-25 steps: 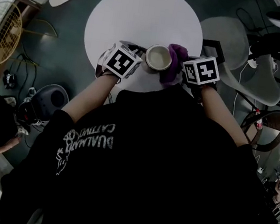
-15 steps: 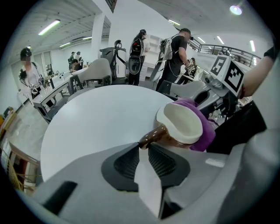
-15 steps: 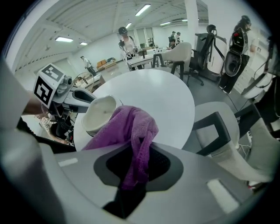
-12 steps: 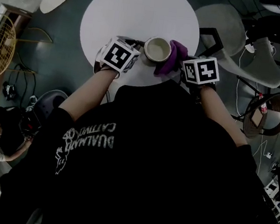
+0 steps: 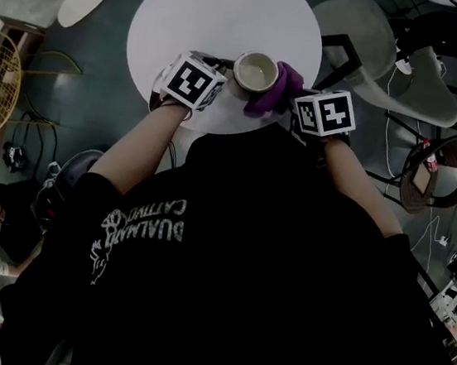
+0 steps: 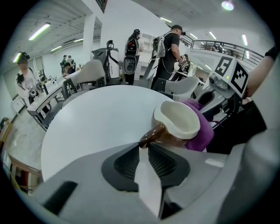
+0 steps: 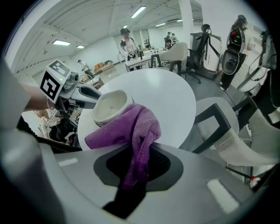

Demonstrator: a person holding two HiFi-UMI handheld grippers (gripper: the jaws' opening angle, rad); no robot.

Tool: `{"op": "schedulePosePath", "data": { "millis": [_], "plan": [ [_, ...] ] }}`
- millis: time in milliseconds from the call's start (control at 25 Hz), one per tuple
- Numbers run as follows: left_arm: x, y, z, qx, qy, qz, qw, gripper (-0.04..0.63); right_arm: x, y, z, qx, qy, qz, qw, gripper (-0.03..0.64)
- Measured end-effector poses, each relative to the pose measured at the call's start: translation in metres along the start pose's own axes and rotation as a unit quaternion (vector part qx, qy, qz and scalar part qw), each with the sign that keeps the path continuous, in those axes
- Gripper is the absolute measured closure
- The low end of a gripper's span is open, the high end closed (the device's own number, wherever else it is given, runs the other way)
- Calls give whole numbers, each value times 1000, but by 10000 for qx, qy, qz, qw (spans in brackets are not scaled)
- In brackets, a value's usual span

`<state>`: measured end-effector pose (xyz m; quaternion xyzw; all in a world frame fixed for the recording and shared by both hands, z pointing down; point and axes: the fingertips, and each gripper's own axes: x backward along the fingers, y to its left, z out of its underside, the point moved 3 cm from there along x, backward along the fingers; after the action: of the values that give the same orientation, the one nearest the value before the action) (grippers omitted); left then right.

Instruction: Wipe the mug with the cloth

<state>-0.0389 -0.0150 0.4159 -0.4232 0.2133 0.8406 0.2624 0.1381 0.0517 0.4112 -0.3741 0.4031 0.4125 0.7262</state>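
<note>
A mug (image 5: pixel 255 72), cream inside and brown outside, hangs over the near edge of the round white table (image 5: pixel 225 18). My left gripper (image 6: pixel 144 146) is shut on the mug's (image 6: pixel 177 124) brown handle. My right gripper (image 7: pixel 139 168) is shut on a purple cloth (image 7: pixel 131 131), which is pressed against the right side of the mug (image 7: pixel 109 107). In the head view the cloth (image 5: pixel 276 90) wraps the mug's right flank, between the two marker cubes.
Pale chairs (image 5: pixel 429 87) stand to the right of the table and a wicker stool (image 5: pixel 439 168) beyond them. Several people (image 6: pixel 168 48) stand at the back of the room. My own dark-clad body fills the lower head view.
The cloth has slid round the mug's right side, from its near flank toward the far right. The left gripper holds the mug in the same place.
</note>
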Motion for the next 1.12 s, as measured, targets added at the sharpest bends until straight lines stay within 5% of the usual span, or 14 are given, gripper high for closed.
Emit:
{"op": "schedulePosePath", "data": {
  "millis": [1120],
  "plan": [
    [10,-10,15,-56,46,18,10000,532,1,61,14,-194,-98,-929,9954,543]
  ]
}}
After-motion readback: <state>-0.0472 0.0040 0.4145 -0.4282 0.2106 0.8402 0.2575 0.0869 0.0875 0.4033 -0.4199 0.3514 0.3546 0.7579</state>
